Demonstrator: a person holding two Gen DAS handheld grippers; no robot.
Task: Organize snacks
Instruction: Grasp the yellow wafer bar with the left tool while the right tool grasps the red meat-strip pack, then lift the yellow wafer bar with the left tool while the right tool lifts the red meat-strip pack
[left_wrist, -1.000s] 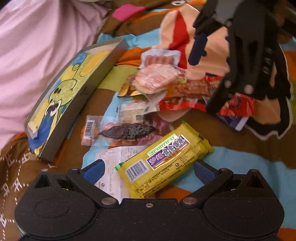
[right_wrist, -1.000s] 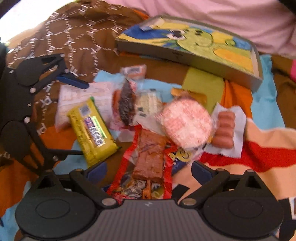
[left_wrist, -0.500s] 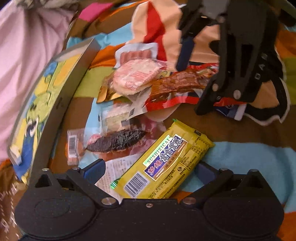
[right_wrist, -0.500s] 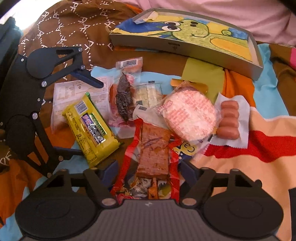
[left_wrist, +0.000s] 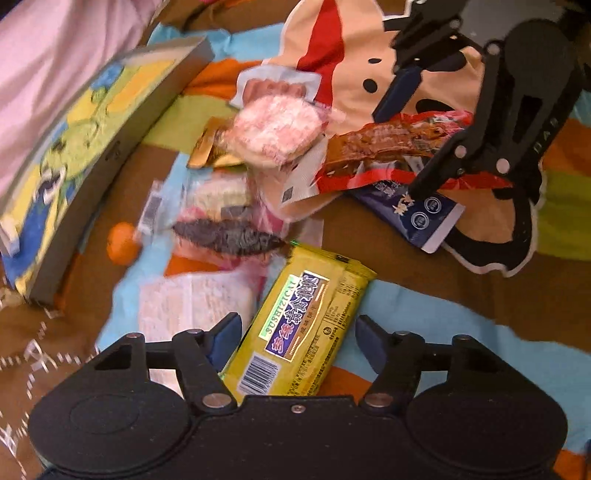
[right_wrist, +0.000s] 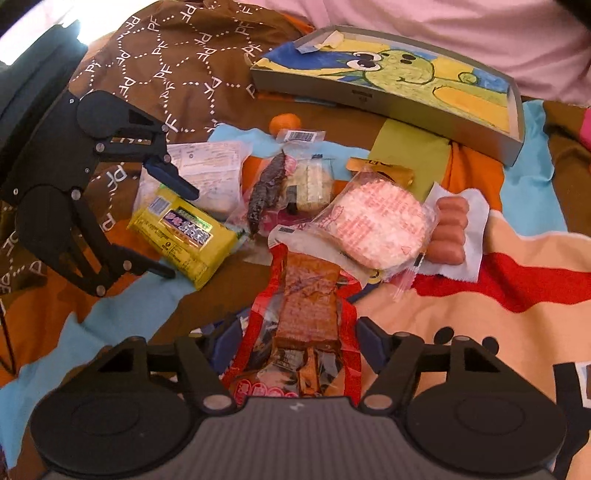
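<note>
Yellow snack bar (left_wrist: 301, 332) lies on the bedspread (left_wrist: 461, 321) right between the spread jaws of the left hand-held gripper (left_wrist: 295, 341). Red jerky pack (right_wrist: 306, 310) sits likewise in the right hand-held gripper (right_wrist: 295, 341), also apart. Looks like the pickup step; next both should squeeze shut, then carry to the cartoon tray (right_wrist: 388, 101), I'd guess

A home bedroom: cartoon-print bedspread (right_wrist: 480, 295) (brown, orange, blue) and pink bedding (right_wrist: 461, 26)
</note>
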